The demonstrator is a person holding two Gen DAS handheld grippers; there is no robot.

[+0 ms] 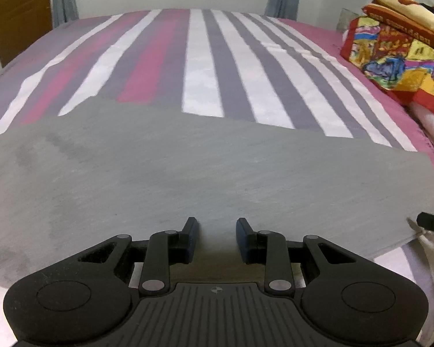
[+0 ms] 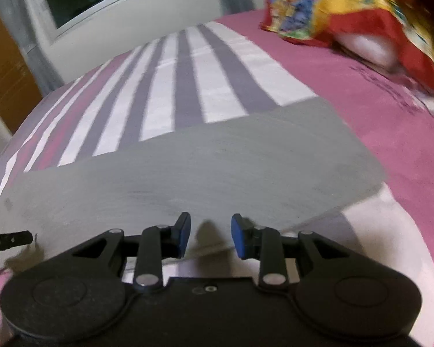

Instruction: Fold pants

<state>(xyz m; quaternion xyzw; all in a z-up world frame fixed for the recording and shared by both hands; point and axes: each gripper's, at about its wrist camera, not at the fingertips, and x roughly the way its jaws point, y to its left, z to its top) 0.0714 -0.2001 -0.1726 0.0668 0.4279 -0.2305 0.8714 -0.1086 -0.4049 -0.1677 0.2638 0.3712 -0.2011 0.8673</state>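
Left gripper (image 1: 216, 238) sits low at the near edge of the grey pants (image 1: 205, 170), jaws apart with a moderate gap and nothing between the blue pads. Right gripper (image 2: 210, 235) mirrors it, jaws apart about as far, also empty, poised just over the near edge of the same grey cloth, close to its right-hand end. Each wrist view catches a black sliver of the other gripper at its margin, so the two are working side by side along one edge.

Those pants lie flat across the striped bedsheet (image 1: 205, 66), a broad, smooth grey band running left to right, with a darker patch toward the left. My read: this is the grab before a fold. Doing it well means both grippers pinching the near edge level with each other and catching every layer, then lifting together and carrying the edge straight over to the far edge so no diagonal crease forms. Watch the sheet underneath; a deep bite could snag it.

Further back, a stack of patterned bedding (image 1: 396, 46) in yellow, red and blue sits by the right side of the bed. One reddish band on it carries lettering, but it is too blurred to read. No brand marks legible anywhere.
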